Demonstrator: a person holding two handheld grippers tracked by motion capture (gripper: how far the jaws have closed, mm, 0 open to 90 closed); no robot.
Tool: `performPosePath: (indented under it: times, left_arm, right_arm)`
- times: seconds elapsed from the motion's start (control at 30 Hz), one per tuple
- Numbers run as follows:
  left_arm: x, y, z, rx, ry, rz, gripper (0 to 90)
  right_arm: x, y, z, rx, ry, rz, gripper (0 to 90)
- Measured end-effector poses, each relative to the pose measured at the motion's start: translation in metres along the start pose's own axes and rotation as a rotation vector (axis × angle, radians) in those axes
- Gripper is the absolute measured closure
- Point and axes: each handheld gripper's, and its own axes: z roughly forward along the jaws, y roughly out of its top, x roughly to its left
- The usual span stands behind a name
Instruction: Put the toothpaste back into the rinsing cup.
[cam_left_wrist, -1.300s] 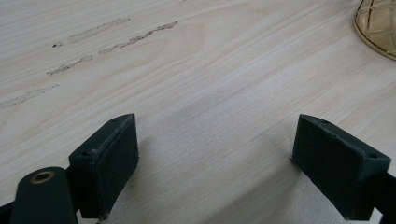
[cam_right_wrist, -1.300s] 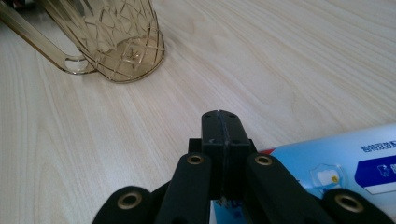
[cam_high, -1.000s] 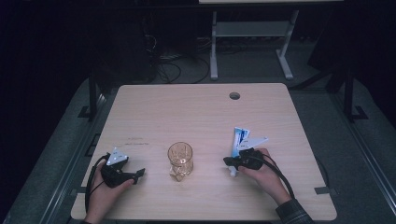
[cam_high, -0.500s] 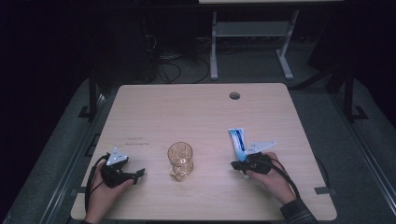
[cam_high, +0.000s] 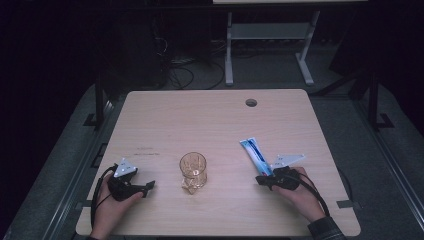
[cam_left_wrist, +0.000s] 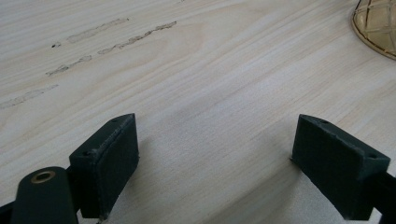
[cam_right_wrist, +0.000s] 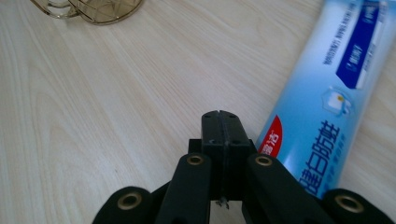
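Observation:
A blue and white toothpaste tube (cam_high: 255, 154) lies flat on the wooden table (cam_high: 210, 120), right of centre. My right gripper (cam_high: 259, 180) sits at the tube's near end and points left. In the right gripper view its pads (cam_right_wrist: 221, 125) are pressed together with nothing between them, and the tube (cam_right_wrist: 336, 88) lies just beside them on the right. An amber glass cup (cam_high: 193, 171) stands upright in the middle. My left gripper (cam_high: 148, 187) rests at the front left and points toward the cup. Its jaws (cam_left_wrist: 215, 140) stand wide apart over bare wood, with the cup's base (cam_left_wrist: 379, 23) farther off.
A round cable hole (cam_high: 251, 102) sits near the table's far edge. Faint scuff marks (cam_left_wrist: 93, 44) run across the wood ahead of the left gripper. Beyond the table are a dark floor, cables and a white stand (cam_high: 270, 35).
My right gripper has slid a little to the right and toward the front edge, its jaws still shut. The tube, the cup and the left gripper have stayed put.

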Motion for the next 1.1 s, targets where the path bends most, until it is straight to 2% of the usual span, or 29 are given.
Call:
performPosePath:
  times: [0.4,0.6,0.8,0.93,1.0,1.07,1.1]
  left_arm:
    - [0.0,0.0,0.0,0.0,0.0,0.0,13.7]
    - [0.0,0.0,0.0,0.0,0.0,0.0,13.7]
    - [0.0,0.0,0.0,0.0,0.0,0.0,13.7]
    - [0.0,0.0,0.0,-0.001,0.0,0.0,13.7]
    - [0.0,0.0,0.0,0.0,0.0,0.0,13.7]
    - [0.0,0.0,0.0,0.0,0.0,0.0,13.7]
    - [0.0,0.0,0.0,0.0,0.0,0.0,13.7]
  right_arm:
    - [-0.011,-0.012,-0.013,0.0,-0.033,0.017,89.6]
    - [-0.017,-0.018,-0.019,0.013,-0.069,0.033,89.5]
    - [-0.017,-0.019,-0.023,0.002,-0.068,0.026,87.0]
    - [-0.013,-0.014,-0.028,-0.029,-0.057,0.014,81.5]
    - [-0.011,-0.009,-0.032,-0.042,-0.062,0.009,74.6]
    - [-0.011,-0.008,-0.033,-0.045,-0.063,0.007,72.4]
    - [-0.012,-0.004,-0.035,-0.057,-0.07,0.007,67.8]
